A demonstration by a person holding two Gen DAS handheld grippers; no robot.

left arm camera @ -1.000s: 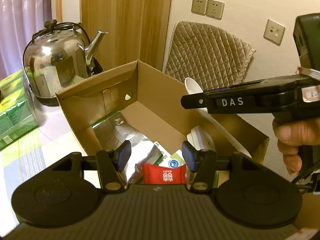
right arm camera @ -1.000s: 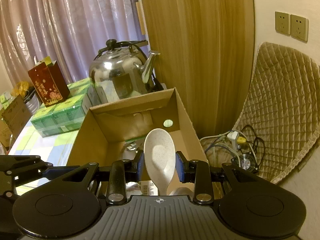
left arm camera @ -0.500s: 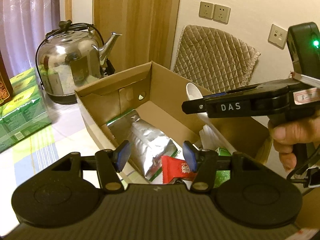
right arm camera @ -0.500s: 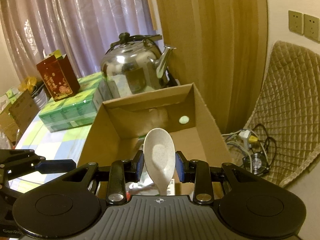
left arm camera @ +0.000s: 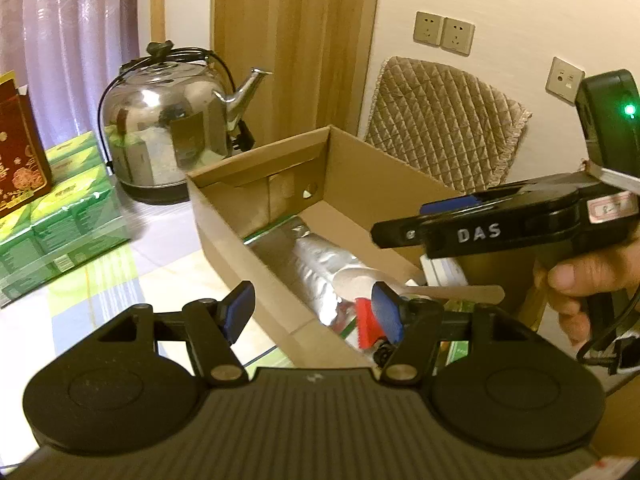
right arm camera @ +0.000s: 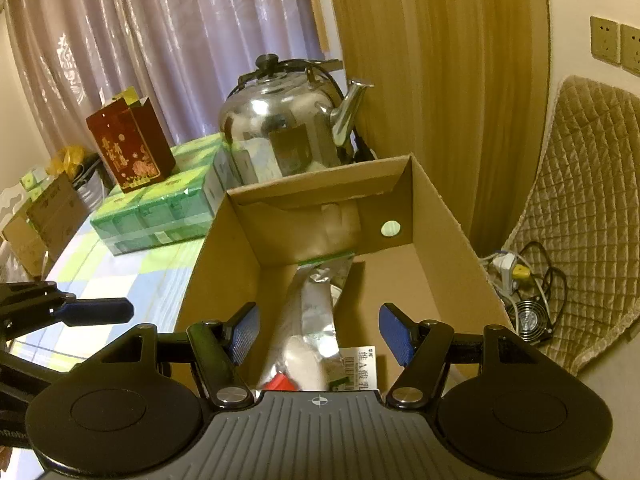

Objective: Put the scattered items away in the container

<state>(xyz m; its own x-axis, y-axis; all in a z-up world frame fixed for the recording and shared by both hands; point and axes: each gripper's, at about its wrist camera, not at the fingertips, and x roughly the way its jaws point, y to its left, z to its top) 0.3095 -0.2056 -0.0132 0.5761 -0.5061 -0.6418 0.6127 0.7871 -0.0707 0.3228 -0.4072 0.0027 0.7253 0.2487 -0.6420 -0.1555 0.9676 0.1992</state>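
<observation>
Right gripper (right arm camera: 318, 330): jaws spread wide, nothing between the blue pads — released. It hangs above the cardboard box (right arm camera: 452, 240), near that box's close end.
Right gripper, side view (left arm camera: 404, 232): held level over the box's right wall, gripped by a hand (left arm camera: 580, 284).
Left gripper (left arm camera: 312, 310): jaws likewise wide apart, empty; poised over the box's left wall at its near corner.
White spoon (left arm camera: 360, 282): inside the box, bowl resting on the silver foil pouch (left arm camera: 320, 264), handle pointing toward the right wall. From the right wrist it is a pale blur (right arm camera: 304, 360) — detail not readable.
Red packet (left arm camera: 366, 320): in the box, just under the spoon, at the near end.
Printed carton (right arm camera: 362, 368): on the box floor, beside the pouch.
Steel kettle (right arm camera: 288, 132): on the table behind the box's far wall.
Green packs (right arm camera: 160, 208): left of the box, well apart.
</observation>
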